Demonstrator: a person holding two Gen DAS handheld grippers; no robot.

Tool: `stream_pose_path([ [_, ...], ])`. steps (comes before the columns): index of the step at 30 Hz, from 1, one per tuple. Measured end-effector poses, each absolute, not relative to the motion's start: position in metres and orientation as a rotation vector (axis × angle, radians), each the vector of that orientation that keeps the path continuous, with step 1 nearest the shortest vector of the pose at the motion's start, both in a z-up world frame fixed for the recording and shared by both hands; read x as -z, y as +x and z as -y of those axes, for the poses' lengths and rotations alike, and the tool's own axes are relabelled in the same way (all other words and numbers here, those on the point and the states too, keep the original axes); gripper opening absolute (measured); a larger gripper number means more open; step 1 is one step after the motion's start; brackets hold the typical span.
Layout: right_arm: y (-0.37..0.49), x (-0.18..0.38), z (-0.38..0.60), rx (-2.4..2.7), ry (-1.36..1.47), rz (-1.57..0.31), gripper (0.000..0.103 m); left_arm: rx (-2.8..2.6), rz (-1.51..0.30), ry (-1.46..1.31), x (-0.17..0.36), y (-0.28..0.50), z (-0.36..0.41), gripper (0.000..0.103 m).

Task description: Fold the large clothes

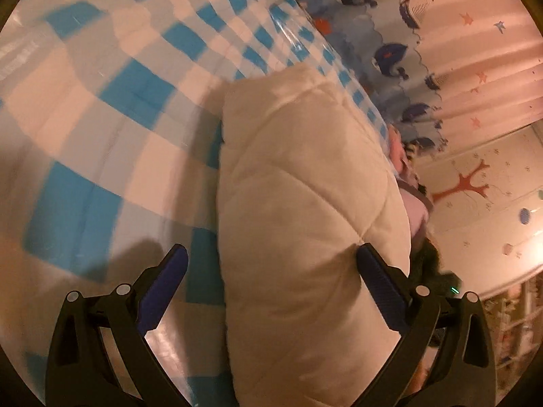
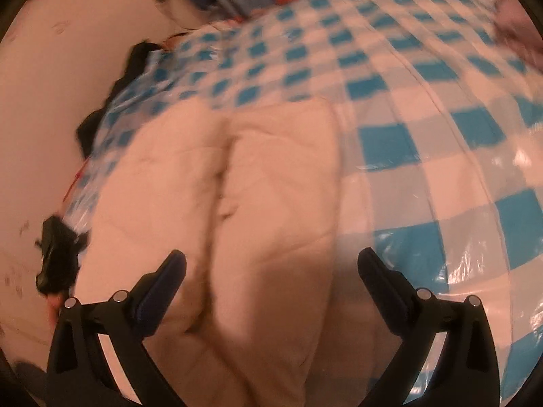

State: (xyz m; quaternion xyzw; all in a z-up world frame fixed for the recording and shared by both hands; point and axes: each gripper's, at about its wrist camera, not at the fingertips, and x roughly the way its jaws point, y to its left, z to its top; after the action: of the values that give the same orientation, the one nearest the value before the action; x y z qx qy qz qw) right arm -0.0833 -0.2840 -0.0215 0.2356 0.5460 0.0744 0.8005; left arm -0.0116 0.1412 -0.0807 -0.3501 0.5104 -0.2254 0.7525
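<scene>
A cream quilted garment [image 1: 305, 176] lies folded into a thick bundle on a blue-and-white checked bed cover [image 1: 101, 101]. In the left wrist view my left gripper [image 1: 270, 254] hangs over the bundle's near end, open wide. Its right fingertip [image 1: 368, 257] is at the bundle's right edge and its left fingertip is over the cover; nothing is pinched. In the right wrist view the garment [image 2: 271, 176] shows two padded lobes with a crease between them. My right gripper [image 2: 271, 257] hovers above it, open, with nothing between its fingers.
The checked cover [image 2: 424, 101] has a shiny plastic layer. A wall [image 2: 51, 84] borders the bed, and dark items [image 2: 57, 261] sit in the gap. Pink clothing [image 1: 414, 210], a patterned curtain [image 1: 390, 51] and a wall with a tree decal [image 1: 468, 183] lie beyond the bundle.
</scene>
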Motion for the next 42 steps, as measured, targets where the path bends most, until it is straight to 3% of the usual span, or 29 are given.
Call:
stream_pose_path([
  [3,-0.076,0.048,0.279,-0.226,0.624,-1.188,0.098,0.557,-1.16,-0.772,0.091,-0.007,-0.125,0.097],
  [7,-0.071,0.05,0.282,-0.291,0.662,-1.189,0.098,0.48,-1.108,-0.438,0.055,-0.014,-0.087,0.096],
  [9,-0.071,0.04,0.289,-0.253,0.629,-1.2,0.097,0.412,-1.084,-0.287,0.042,-0.019,-0.073,0.096],
  [13,-0.079,-0.032,0.29,-0.186,0.494,-0.957,0.097,0.368,-1.076,-0.218,0.04,-0.021,-0.063,0.096],
  [17,-0.04,-0.039,0.228,-0.178,0.24,-1.083,0.097,0.351,-1.064,-0.188,0.037,-0.024,-0.06,0.096],
  [19,-0.027,-0.003,0.214,-0.137,0.154,-1.169,0.097,0.345,-1.063,-0.188,0.037,-0.027,-0.067,0.097],
  [21,-0.027,0.024,0.226,-0.139,0.252,-1.208,0.097,0.357,-1.081,-0.194,0.041,-0.029,-0.072,0.097],
  [29,-0.057,0.006,0.236,-0.081,0.225,-1.249,0.097,0.456,-1.183,-0.498,0.059,-0.023,-0.108,0.096],
  [36,-0.076,0.042,0.268,-0.131,0.676,-1.239,0.097,0.553,-1.257,-0.701,0.093,-0.021,-0.103,0.096],
  [42,-0.077,0.032,0.257,-0.22,0.695,-1.13,0.098,0.593,-1.133,-0.541,0.065,-0.034,-0.072,0.094],
])
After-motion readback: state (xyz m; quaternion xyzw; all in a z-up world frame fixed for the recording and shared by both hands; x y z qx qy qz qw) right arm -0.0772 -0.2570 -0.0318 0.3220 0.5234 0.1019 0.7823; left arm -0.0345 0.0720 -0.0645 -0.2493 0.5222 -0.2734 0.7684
